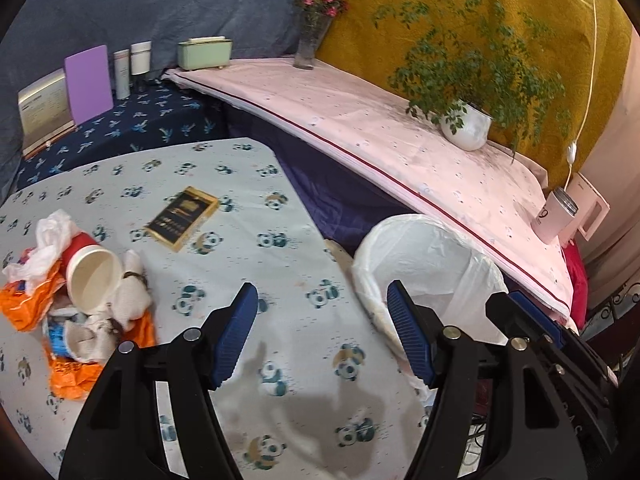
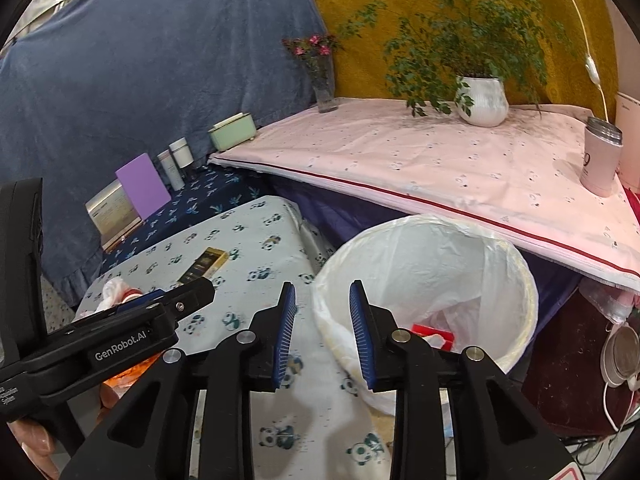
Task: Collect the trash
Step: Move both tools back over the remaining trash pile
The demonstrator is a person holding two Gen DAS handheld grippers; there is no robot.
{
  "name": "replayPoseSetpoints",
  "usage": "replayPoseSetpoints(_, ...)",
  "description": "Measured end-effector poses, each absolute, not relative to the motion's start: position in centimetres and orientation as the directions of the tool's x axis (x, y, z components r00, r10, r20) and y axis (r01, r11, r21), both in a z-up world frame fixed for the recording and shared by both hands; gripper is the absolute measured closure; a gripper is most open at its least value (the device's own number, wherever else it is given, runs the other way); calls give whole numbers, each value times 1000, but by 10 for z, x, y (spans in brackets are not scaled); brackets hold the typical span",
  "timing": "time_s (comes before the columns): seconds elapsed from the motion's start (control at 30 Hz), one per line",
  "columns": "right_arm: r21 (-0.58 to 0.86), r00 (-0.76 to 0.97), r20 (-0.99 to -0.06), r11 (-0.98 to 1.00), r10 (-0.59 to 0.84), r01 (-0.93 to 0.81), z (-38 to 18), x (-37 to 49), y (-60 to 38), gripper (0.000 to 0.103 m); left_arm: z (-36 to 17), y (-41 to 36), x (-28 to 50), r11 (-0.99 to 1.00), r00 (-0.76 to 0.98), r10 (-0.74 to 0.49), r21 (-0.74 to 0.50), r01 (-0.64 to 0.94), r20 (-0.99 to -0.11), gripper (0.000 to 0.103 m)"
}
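Blue-padded jaws of the left gripper [image 1: 320, 336] are standing wide apart over the panda-print desk [image 1: 240, 240], with nothing between them. The jaws of the right gripper [image 2: 322, 334] are standing partly apart and empty, hanging at the near rim of the waste bin [image 2: 516, 344].

The trash pile [image 1: 76, 300] is lying at the left edge of the desk, well apart from the bin. It is consisting of:
- a red paper cup [image 1: 94, 276], lying on its side with its cream-coloured mouth facing the camera;
- crumpled white tissue [image 1: 52, 236], bunching behind and beside the cup;
- an orange plastic wrapper [image 1: 28, 304], spreading under the cup;
- a crushed blue-and-white wrapper [image 1: 60, 334], sitting in front of the cup.

A black-and-gold box [image 1: 182, 218] is lying flat near the middle of the desk, apart from the pile.

The bin is standing just beside the right edge of the desk, lined with a white plastic bag [image 2: 420, 256] folding over its rim. Inside it, a red-and-white piece of packaging [image 2: 434, 334] is resting at the bottom; what it is cannot be told.
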State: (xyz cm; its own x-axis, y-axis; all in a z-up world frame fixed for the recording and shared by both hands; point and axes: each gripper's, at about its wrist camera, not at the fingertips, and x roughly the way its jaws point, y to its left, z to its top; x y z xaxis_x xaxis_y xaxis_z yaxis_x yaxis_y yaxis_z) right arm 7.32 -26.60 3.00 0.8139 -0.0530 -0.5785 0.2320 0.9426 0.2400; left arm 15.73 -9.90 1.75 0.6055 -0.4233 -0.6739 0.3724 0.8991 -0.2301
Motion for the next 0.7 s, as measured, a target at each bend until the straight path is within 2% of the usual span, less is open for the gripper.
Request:
replayPoseSetpoints(0.5, 225, 803, -592, 970, 62, 91, 35, 92, -178, 71, 17, 10, 159, 945, 666, -327, -256, 206, -670, 38)
replayPoseSetpoints(0.7, 215, 790, -604, 976, 102, 38, 32, 100, -143, 69, 16, 44, 160, 961, 691, -269, -230, 151, -671, 38)
